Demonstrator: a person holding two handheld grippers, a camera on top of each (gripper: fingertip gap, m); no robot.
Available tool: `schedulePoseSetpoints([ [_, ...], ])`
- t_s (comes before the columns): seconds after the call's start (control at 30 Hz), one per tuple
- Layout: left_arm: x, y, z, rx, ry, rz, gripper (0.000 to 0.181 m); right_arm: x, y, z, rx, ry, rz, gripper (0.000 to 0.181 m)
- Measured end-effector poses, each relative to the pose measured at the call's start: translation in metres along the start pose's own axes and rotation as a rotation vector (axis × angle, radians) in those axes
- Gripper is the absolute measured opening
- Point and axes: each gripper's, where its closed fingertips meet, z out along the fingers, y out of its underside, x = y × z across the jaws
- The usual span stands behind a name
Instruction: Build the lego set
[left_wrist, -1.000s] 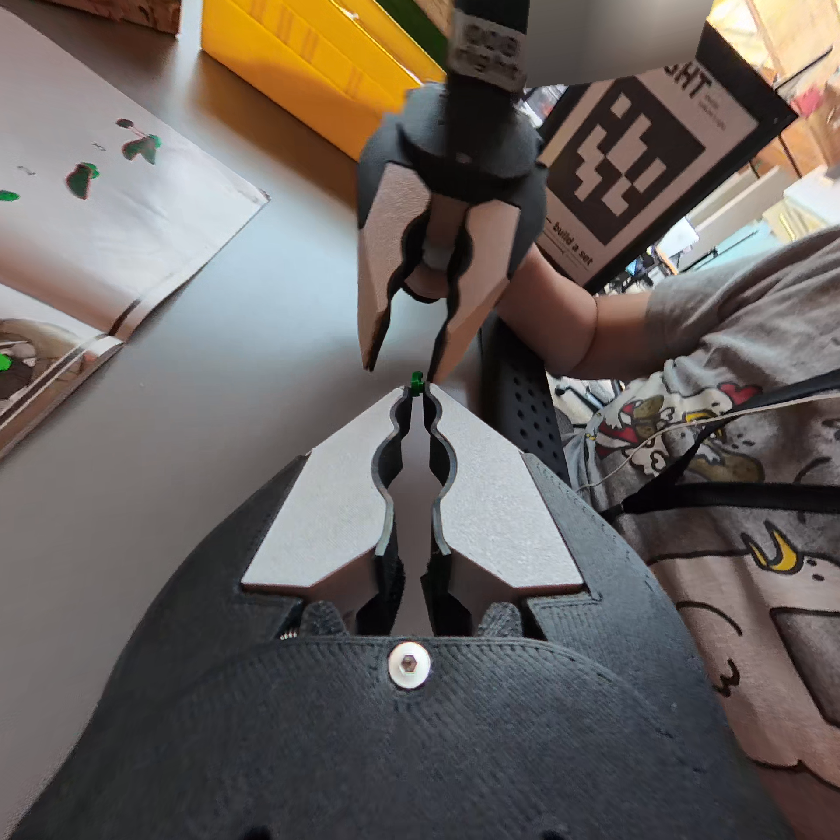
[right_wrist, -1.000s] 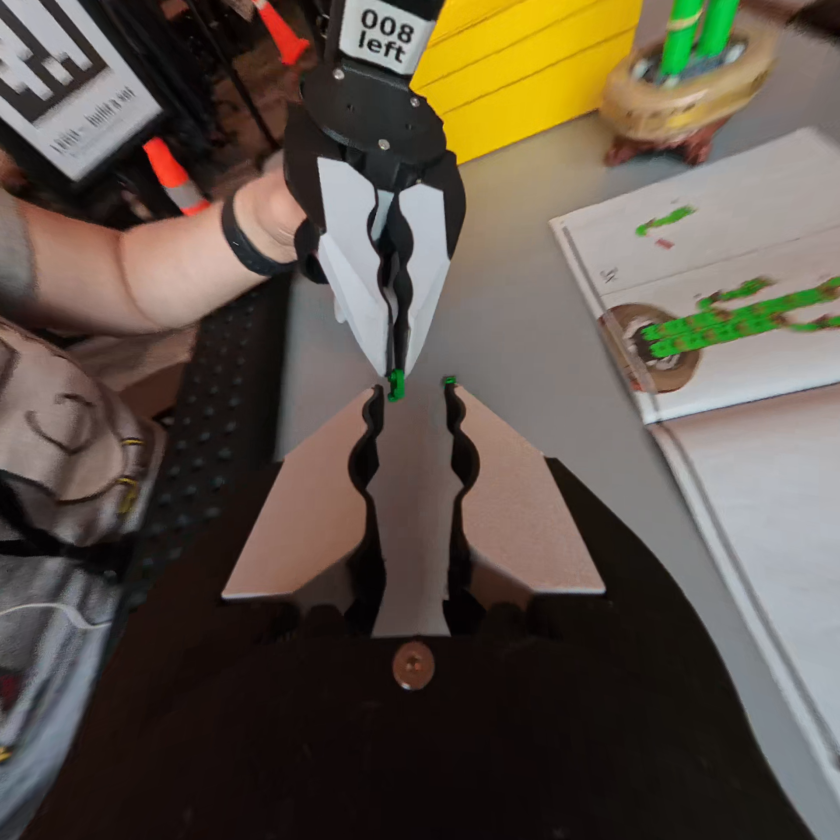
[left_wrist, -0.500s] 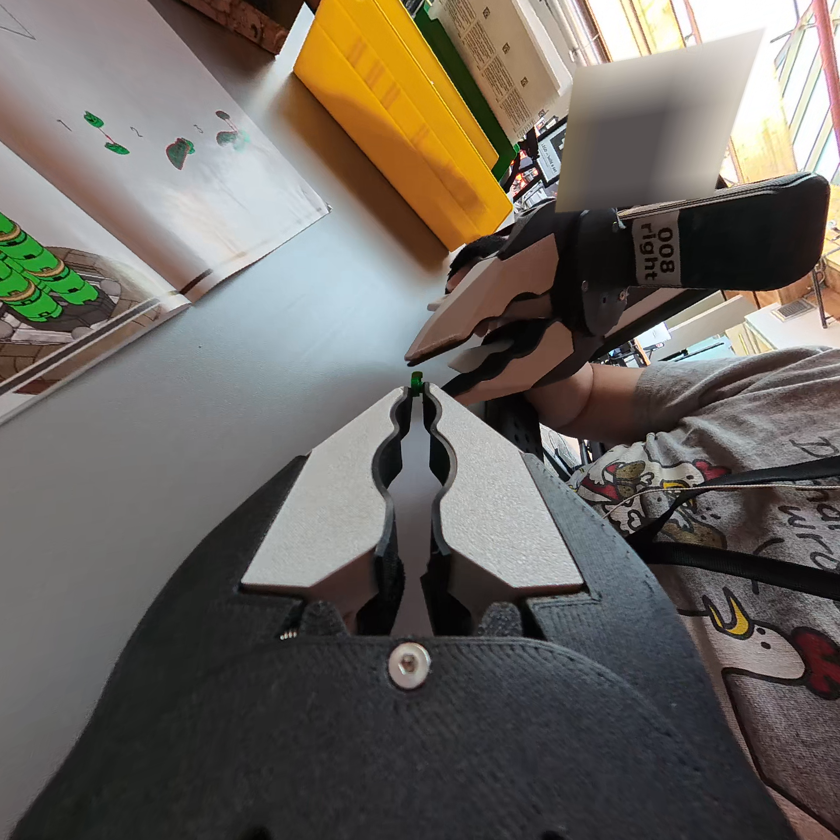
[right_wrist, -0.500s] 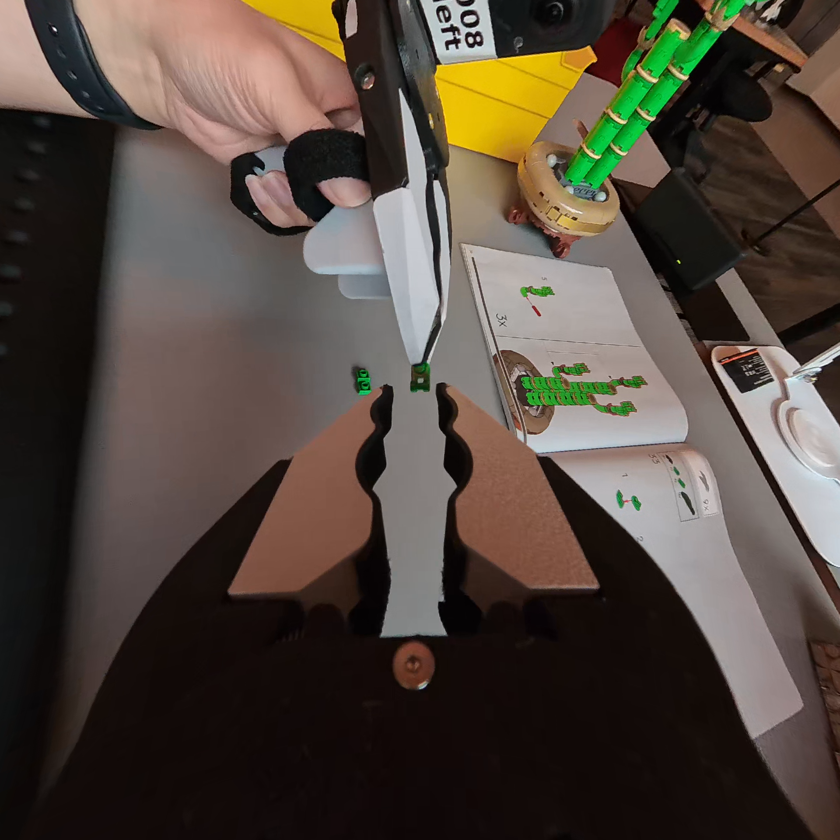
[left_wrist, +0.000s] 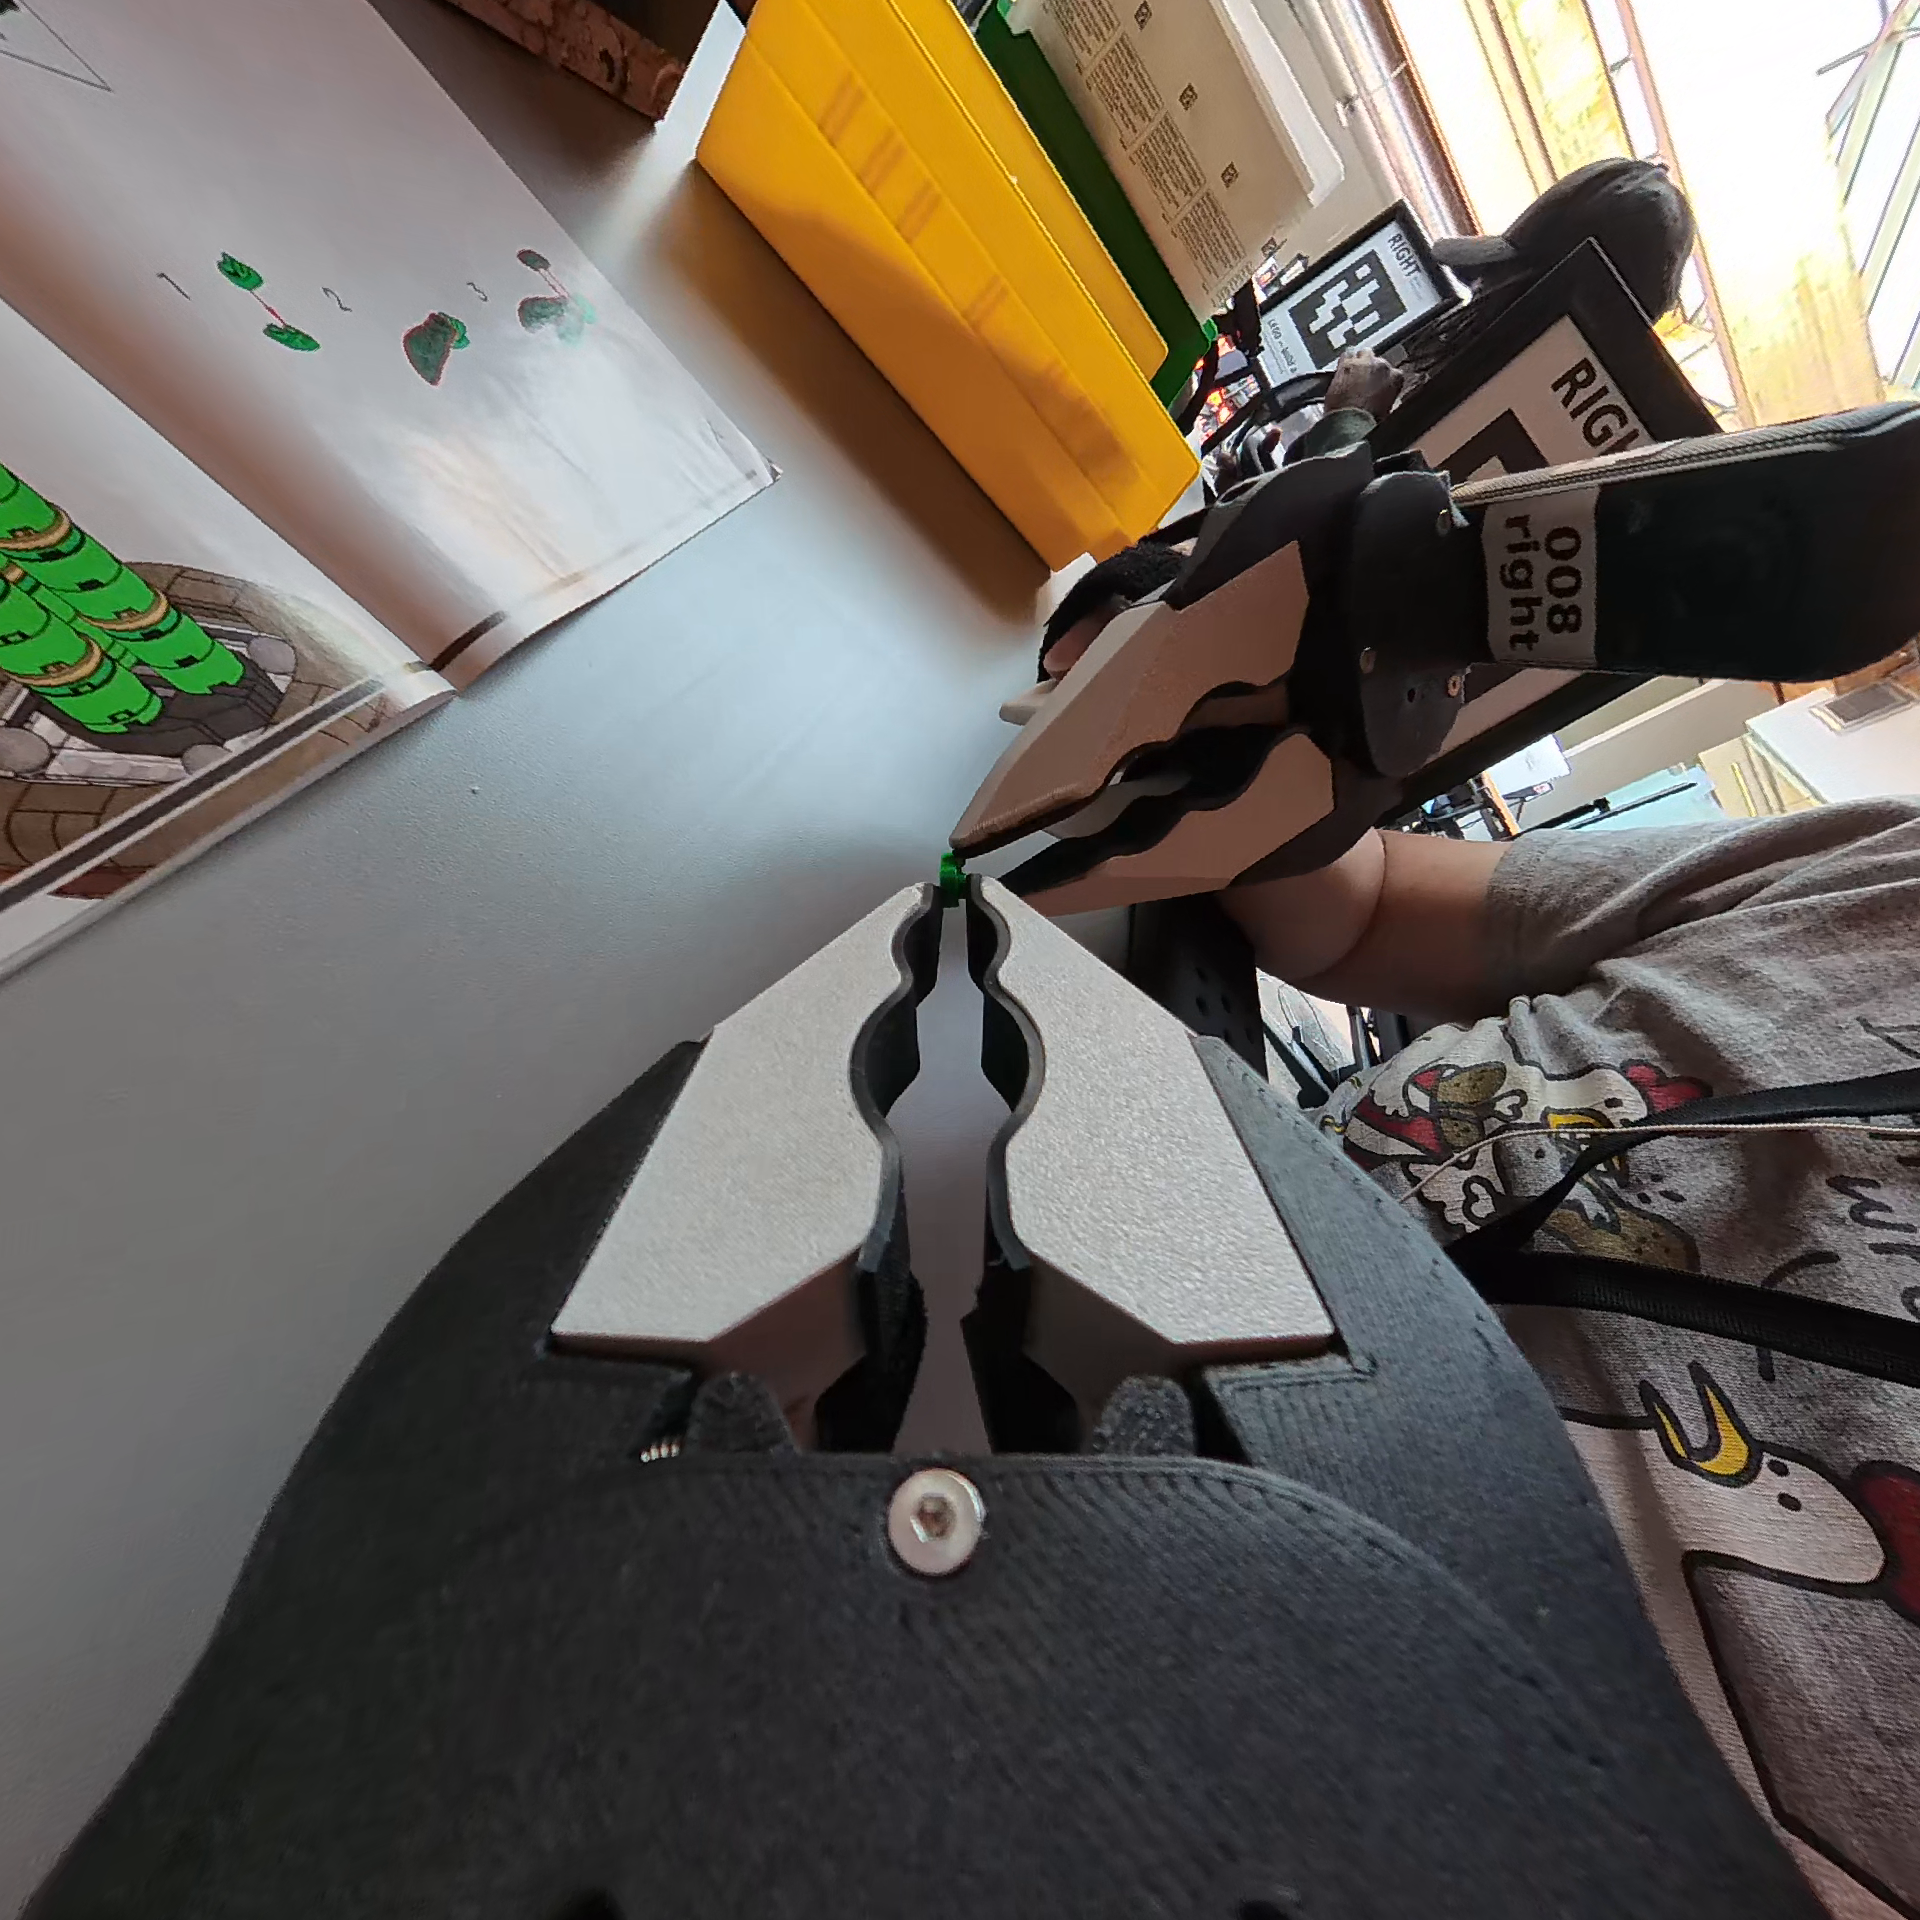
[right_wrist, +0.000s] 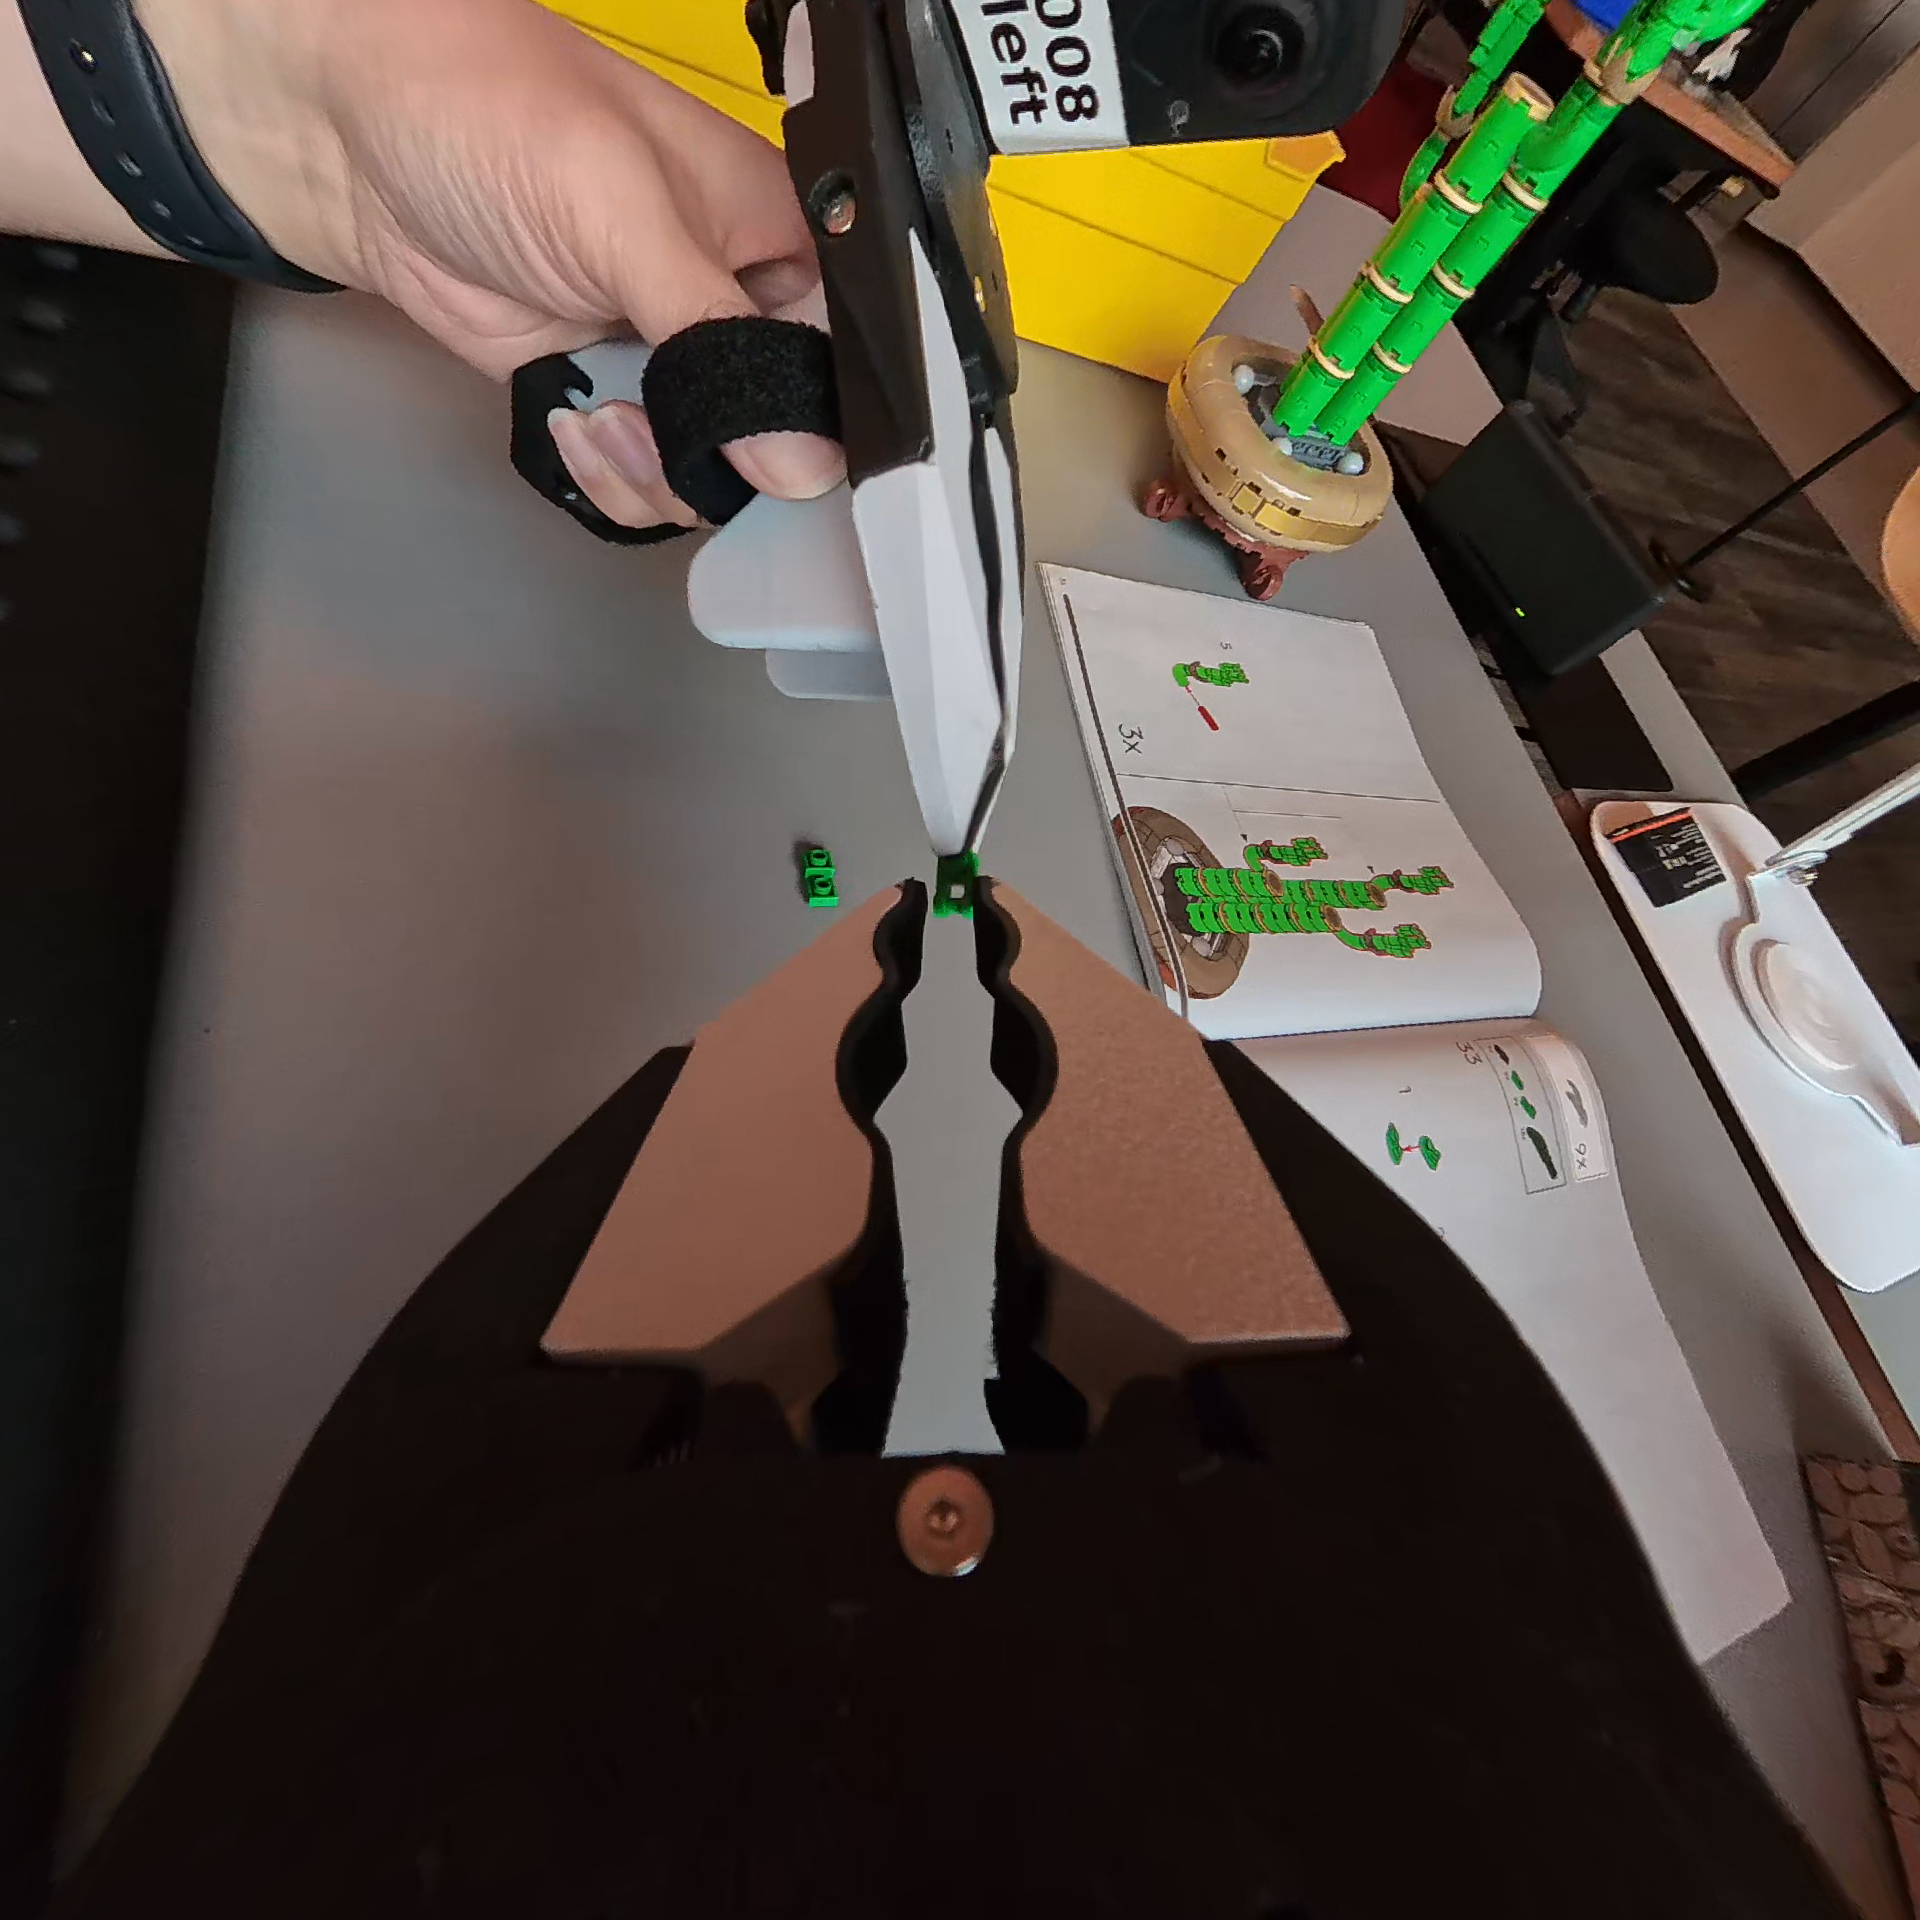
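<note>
My left gripper (left_wrist: 951, 896) is shut on a tiny green lego piece (left_wrist: 949, 869) and holds it above the grey table. In the right wrist view it (right_wrist: 961, 844) comes down from above with the piece (right_wrist: 954, 883) at its tip. My right gripper (right_wrist: 951, 896) has its jaws closed in on the same piece from the side. It also shows in the left wrist view (left_wrist: 977, 869), reaching in from the right. A second small green piece (right_wrist: 821, 875) lies loose on the table just left of the tips.
An open instruction booklet (right_wrist: 1299, 790) lies to the right, and it shows in the left wrist view (left_wrist: 312, 416) too. A green bamboo model in a tan pot (right_wrist: 1278, 457) stands behind it. A yellow bin (right_wrist: 1122, 229) is at the back. A white tray (right_wrist: 1766, 1018) is at the far right. Only a small space, under 4 cm, lies between the two pairs of fingers.
My right gripper has swung round, dropped a green piece onto the table, and narrowed its jaws onto the piece held by my left gripper. The left gripper stayed shut.
</note>
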Motion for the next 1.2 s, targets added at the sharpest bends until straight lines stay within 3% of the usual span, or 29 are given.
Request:
schedulePoseSetpoints([
  [0.83, -0.006, 0.002, 0.002, -0.013, -0.045, 0.016, 0.003, 0.002, 0.002, 0.006, -0.032, 0.048, -0.024, 0.005],
  [1.2, 0.007, -0.005, 0.000, 0.040, 0.097, -0.071, 0.000, 0.000, 0.004, 0.007, -0.029, 0.040, -0.023, 0.002],
])
